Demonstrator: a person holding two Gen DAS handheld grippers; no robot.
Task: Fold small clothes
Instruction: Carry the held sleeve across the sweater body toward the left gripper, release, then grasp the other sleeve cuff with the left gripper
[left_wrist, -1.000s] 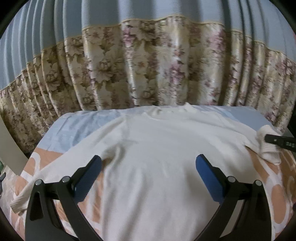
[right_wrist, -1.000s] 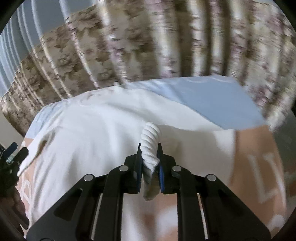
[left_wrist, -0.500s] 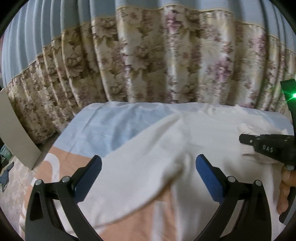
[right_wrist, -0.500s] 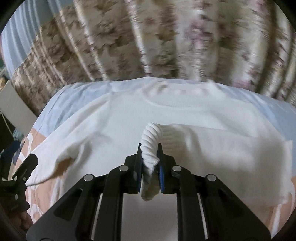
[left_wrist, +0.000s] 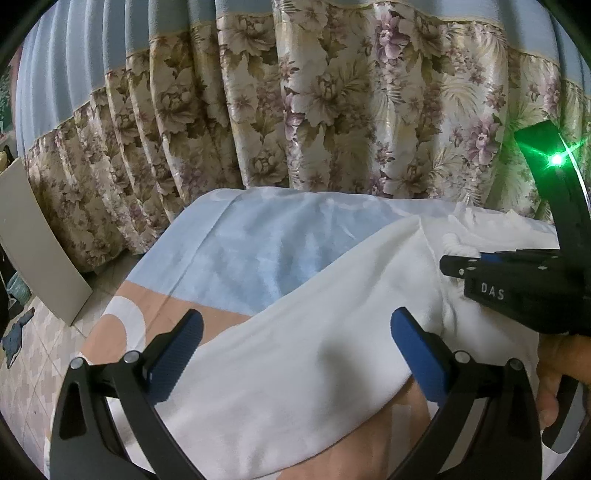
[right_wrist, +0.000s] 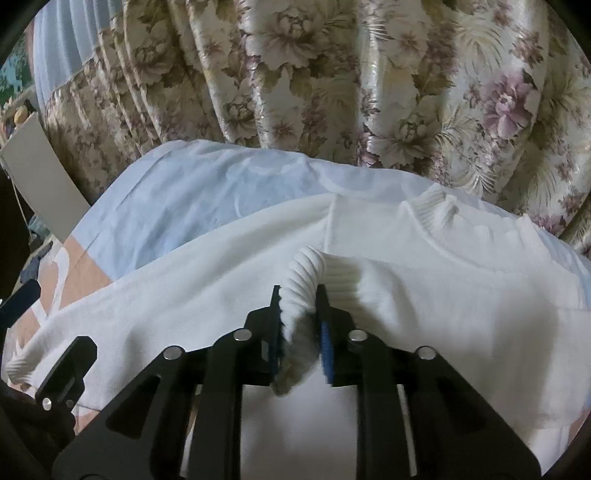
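Observation:
A white knit sweater (right_wrist: 461, 306) lies flat on a bed, neck toward the curtain. My right gripper (right_wrist: 300, 325) is shut on the ribbed cuff (right_wrist: 303, 273) of the right sleeve, which is folded across the chest. It shows at the right of the left wrist view (left_wrist: 517, 284). My left gripper (left_wrist: 295, 343) is open and empty, just above the left sleeve (left_wrist: 295, 347) that runs out over the sheet.
The bed sheet (left_wrist: 258, 251) is light blue with an orange and white patterned part (left_wrist: 125, 325). A floral curtain (left_wrist: 314, 110) hangs behind the bed. A grey board (left_wrist: 33, 240) leans at the left over a tiled floor (left_wrist: 22, 369).
My right gripper has carried the cuff leftward across the sweater's chest. My left gripper has swung left from the body to over the left sleeve, still open.

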